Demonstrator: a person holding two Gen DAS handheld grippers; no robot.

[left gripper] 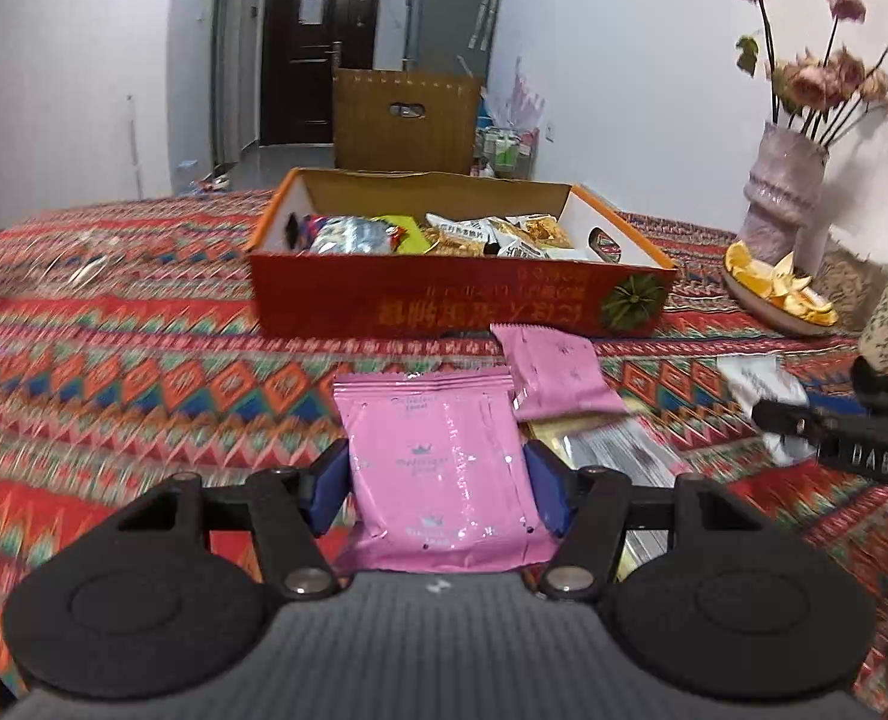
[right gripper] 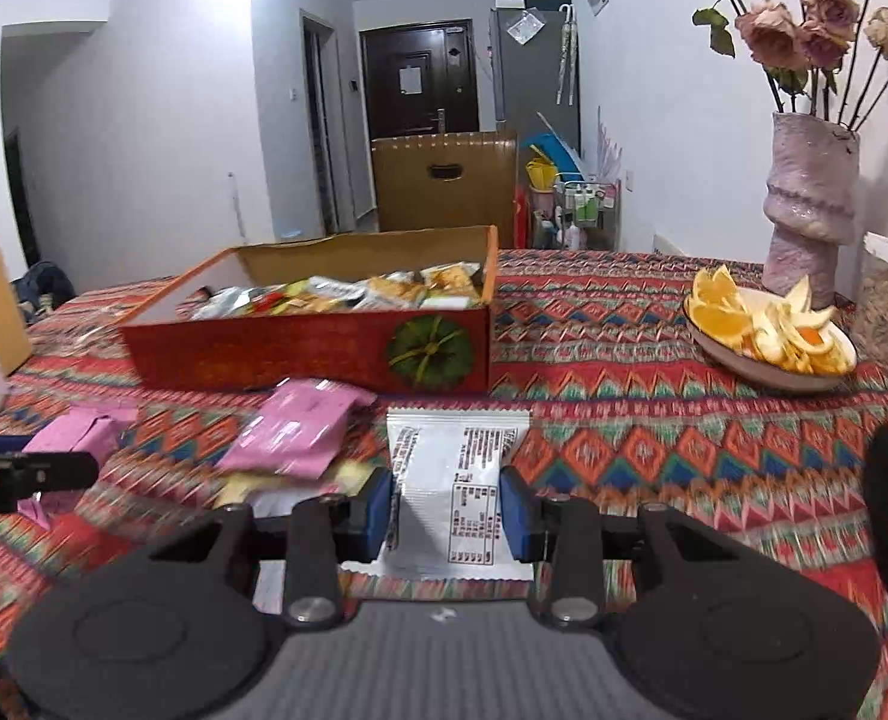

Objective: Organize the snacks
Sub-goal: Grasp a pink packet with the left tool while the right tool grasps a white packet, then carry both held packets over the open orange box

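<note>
Two snack packets are in hand at once. My left tool (left gripper: 438, 480) is clamped on a pink packet (left gripper: 438, 456), blue pads pressed against its two long sides, so its long axis runs straight ahead toward the red snack box (left gripper: 444, 300). My right tool (right gripper: 447, 510) grips a white packet (right gripper: 453, 480) the same way, long axis pointing forward. Both packets are lifted just above the patterned tabletop (left gripper: 114, 396). From the left tool the box lies dead ahead and near; from the right tool it sits ahead and to the left (right gripper: 300, 348), so I judge the left is better lined up to drop in first. Another pink packet (left gripper: 555, 378) lies loose just before the box's front wall.
</note>
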